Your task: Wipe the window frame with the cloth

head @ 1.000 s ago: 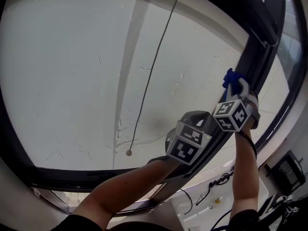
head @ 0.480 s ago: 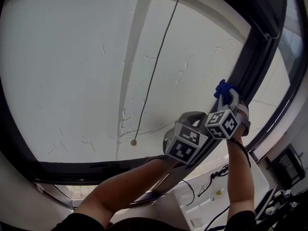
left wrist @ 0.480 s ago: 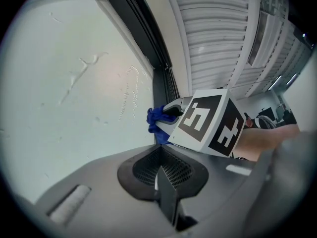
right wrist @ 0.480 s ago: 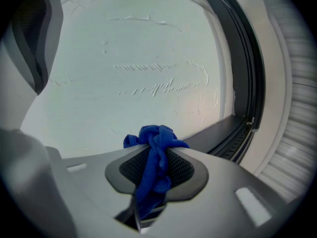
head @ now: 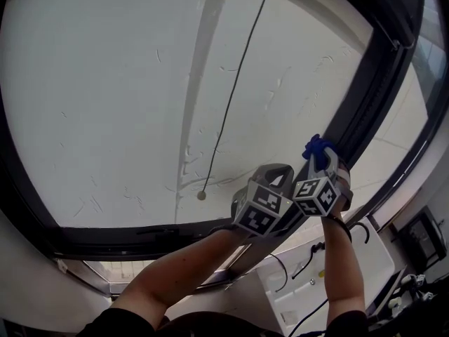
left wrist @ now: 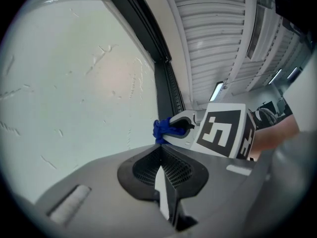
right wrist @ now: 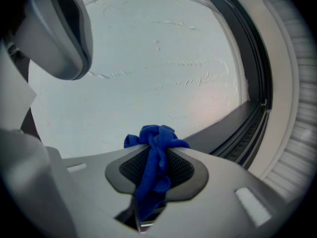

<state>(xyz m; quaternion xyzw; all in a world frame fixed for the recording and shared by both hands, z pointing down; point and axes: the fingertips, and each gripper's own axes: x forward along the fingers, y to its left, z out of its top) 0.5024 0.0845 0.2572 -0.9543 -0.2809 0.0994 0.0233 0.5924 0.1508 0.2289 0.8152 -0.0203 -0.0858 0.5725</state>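
Lower on the window frame (head: 368, 83) now, my right gripper (head: 324, 159) is clamped on the cloth (right wrist: 154, 155), having slid down beside my closed, empty left gripper (left wrist: 159, 158). Guess only the bottom stretch is left.

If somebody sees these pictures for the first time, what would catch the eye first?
The bright blue cloth stands out, clamped in the right hand-held gripper close to the dark window frame at the right. Next comes the large pale pane, with a thin cord hanging down it. The left hand-held gripper, shut and empty, sits beside the right one.
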